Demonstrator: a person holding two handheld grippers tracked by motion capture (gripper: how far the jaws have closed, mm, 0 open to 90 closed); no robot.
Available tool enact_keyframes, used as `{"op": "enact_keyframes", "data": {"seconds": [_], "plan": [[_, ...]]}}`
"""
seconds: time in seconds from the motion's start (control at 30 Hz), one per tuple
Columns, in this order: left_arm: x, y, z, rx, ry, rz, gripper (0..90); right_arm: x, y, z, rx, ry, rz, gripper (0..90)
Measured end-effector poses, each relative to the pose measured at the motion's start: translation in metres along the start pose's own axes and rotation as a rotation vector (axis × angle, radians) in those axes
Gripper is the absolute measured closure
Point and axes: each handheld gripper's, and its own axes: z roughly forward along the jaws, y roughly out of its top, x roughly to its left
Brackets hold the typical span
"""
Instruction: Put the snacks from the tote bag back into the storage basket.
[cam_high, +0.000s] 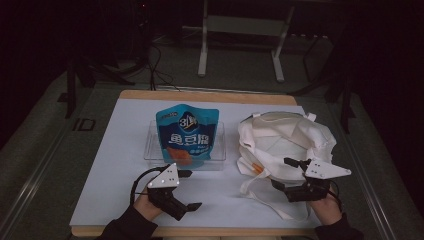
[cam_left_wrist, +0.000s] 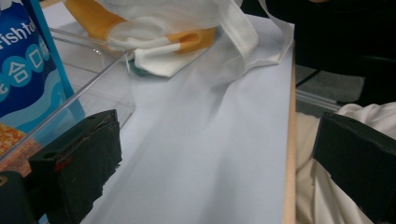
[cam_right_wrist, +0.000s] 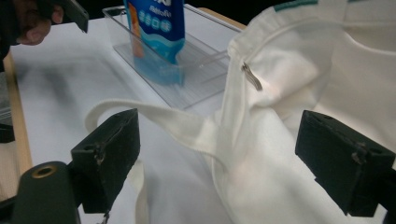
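Observation:
A blue snack bag (cam_high: 187, 137) stands upright in a clear plastic tray (cam_high: 150, 150) at the middle of the white-covered table. To its right lies a crumpled white cloth tote bag (cam_high: 285, 140) with an orange patch near its mouth. My left gripper (cam_high: 190, 190) is open just in front of the tray, holding nothing; its view shows the snack bag (cam_left_wrist: 23, 70), the tray (cam_left_wrist: 93, 79) and the tote (cam_left_wrist: 187, 28) beyond. My right gripper (cam_high: 282, 173) is open at the tote's near left edge. The tote's strap (cam_right_wrist: 163, 116) and folded cloth (cam_right_wrist: 327, 70) lie between its jaws, ungripped.
The table's wooden front edge (cam_high: 200, 231) runs just below both hands. A white metal frame (cam_high: 202, 50) and cables stand on the dark floor behind the table. Bare white sheet (cam_high: 115, 170) stretches left of the tray.

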Motion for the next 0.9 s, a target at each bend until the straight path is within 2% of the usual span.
{"op": "enact_keyframes", "data": {"seconds": [0.03,0.17,0.3,0.4,0.6,0.9], "plan": [[0.0,-0.001,0.0,-0.001,-0.004,-0.003,1.6,0.0,-0.002,-0.001,-0.007,-0.02,0.0,13.3],[0.0,-0.007,0.004,0.021,-0.007,-0.021,1.6,0.002,-0.006,-0.004,-0.031,-0.043,0.024,12.7],[-0.001,-0.01,0.006,0.037,-0.001,-0.02,1.6,0.008,-0.011,-0.006,-0.035,-0.078,0.003,12.8],[-0.001,-0.01,0.006,0.032,0.005,-0.018,1.6,0.011,-0.016,-0.003,0.003,-0.093,-0.022,12.8],[-0.002,-0.015,0.005,0.037,0.019,-0.026,1.6,0.014,-0.024,-0.001,0.02,-0.087,-0.029,12.6],[-0.001,-0.018,0.004,0.04,0.036,-0.037,1.6,0.015,-0.024,0.0,0.015,-0.082,-0.033,12.8]]}}
